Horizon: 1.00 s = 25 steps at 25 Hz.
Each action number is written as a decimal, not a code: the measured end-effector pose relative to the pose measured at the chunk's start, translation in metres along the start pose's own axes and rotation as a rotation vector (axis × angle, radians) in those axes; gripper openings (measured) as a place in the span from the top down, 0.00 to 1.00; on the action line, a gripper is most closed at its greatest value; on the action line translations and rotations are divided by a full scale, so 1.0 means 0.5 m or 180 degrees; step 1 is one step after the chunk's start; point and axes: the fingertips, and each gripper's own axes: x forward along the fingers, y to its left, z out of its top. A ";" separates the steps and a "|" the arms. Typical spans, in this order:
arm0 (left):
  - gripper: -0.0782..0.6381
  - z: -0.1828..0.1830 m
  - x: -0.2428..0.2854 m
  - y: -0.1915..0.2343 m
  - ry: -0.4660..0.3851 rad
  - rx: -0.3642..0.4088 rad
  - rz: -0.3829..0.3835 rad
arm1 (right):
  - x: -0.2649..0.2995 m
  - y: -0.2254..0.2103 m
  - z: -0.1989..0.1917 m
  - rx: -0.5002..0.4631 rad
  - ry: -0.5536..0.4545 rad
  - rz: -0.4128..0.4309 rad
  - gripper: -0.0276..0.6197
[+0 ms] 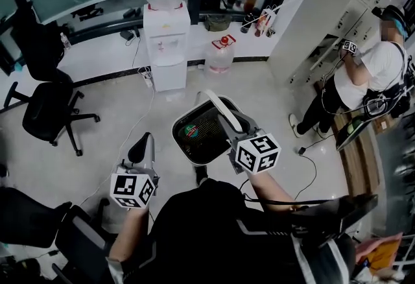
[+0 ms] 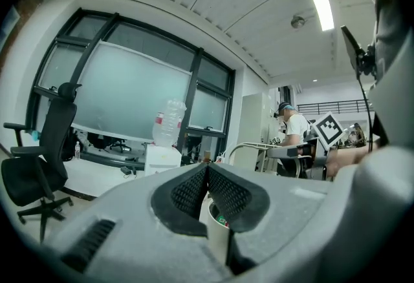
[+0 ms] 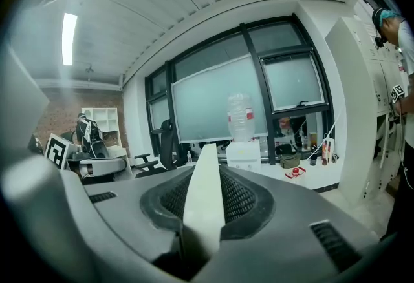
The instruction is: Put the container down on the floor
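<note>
Right gripper [image 1: 224, 122] clamped on white handle [image 3: 203, 191] of container [image 1: 176, 137], held apparently off floor [image 1: 117, 114]; left gripper [image 2: 207, 168] closed, empty, alongside; step: carry/lower; nxt: ease down till base seats, then unclamp.

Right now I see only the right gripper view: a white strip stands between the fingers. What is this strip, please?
Observer: It is the handle of the container; the right gripper is closed on it.
Operator: Is it already put down?
Observer: It seems not. In the head view it hangs under the handle, over the floor, near the person's shoe.
Operator: Does the other gripper help?
Observer: No. The left gripper is apart from the container, at its left, with its fingers together and empty.
</note>
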 end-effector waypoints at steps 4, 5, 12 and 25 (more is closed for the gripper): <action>0.88 0.006 0.068 0.028 0.0004 -0.0004 0.0039 | 0.061 -0.039 0.012 0.0019 -0.0010 0.0036 0.82; 0.88 0.009 0.087 0.033 0.0009 -0.0006 0.0041 | 0.076 -0.049 0.016 0.0003 -0.0006 0.0052 0.82; 0.88 0.019 0.225 0.056 0.0108 0.0019 0.0041 | 0.167 -0.135 0.043 -0.0003 0.0019 0.0103 0.82; 0.88 0.036 0.428 0.081 0.0197 0.0101 0.0257 | 0.292 -0.290 0.066 0.0001 0.0088 0.0207 0.82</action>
